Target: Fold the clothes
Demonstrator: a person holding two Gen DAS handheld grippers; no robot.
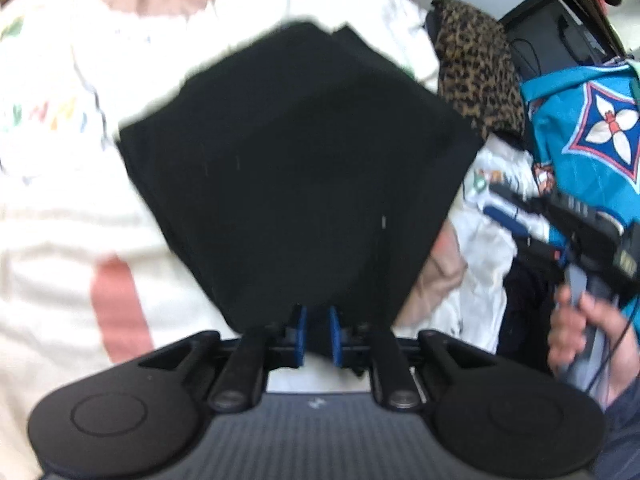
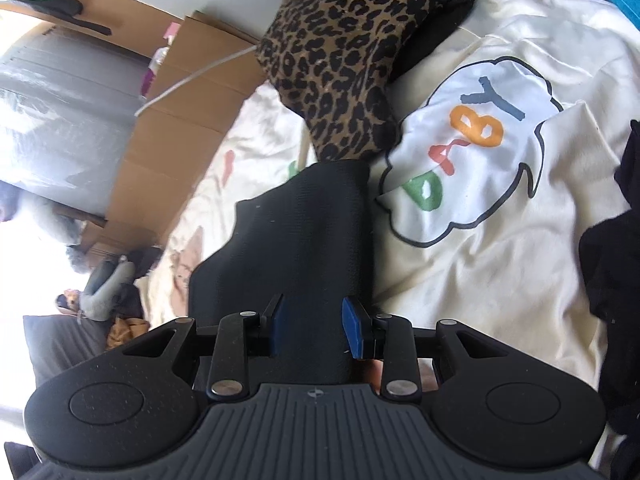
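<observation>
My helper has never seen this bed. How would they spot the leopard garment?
Start at the cream bedspread with the BABY cloud. Just beyond that cloud lies the leopard garment. It alone is brown with black spots; the folded cloth beside it is plain black.

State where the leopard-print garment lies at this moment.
In the right wrist view the leopard-print garment lies top centre on the cream bedding, just beyond the black garment, left of the BABY print.

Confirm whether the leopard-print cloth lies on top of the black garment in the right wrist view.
No. The leopard-print cloth lies beyond the black garment, on the bed cover, at most meeting its far edge.
</observation>
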